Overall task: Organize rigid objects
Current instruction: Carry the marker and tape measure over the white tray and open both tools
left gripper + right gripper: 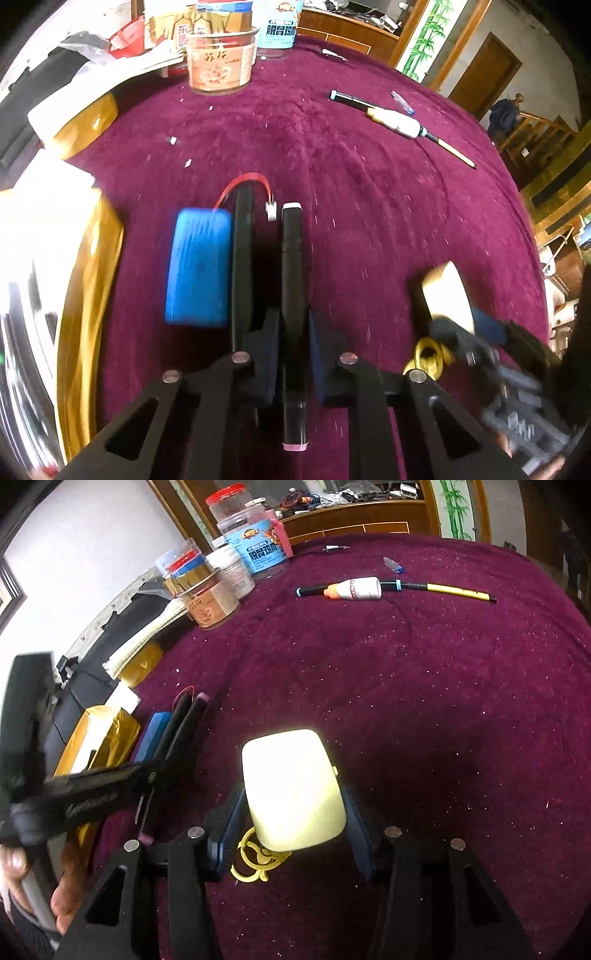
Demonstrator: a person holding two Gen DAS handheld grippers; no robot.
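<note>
While gripped, black marker (291, 295) pink-capped, pale yellow case (293, 790) glossy

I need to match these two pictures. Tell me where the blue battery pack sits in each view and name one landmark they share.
Left wrist: blue battery pack left of centre, beside the left gripper.
Right wrist: blue battery pack at lower left, seen edge-on.
Shared landmark: the white glue bottle farther out on the purple cloth.

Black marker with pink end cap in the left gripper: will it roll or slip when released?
The black marker with pink end cap looks round and smooth, so it probably rolls. The plush maroon cloth should damp that. It looks rigid in the left gripper.
</note>
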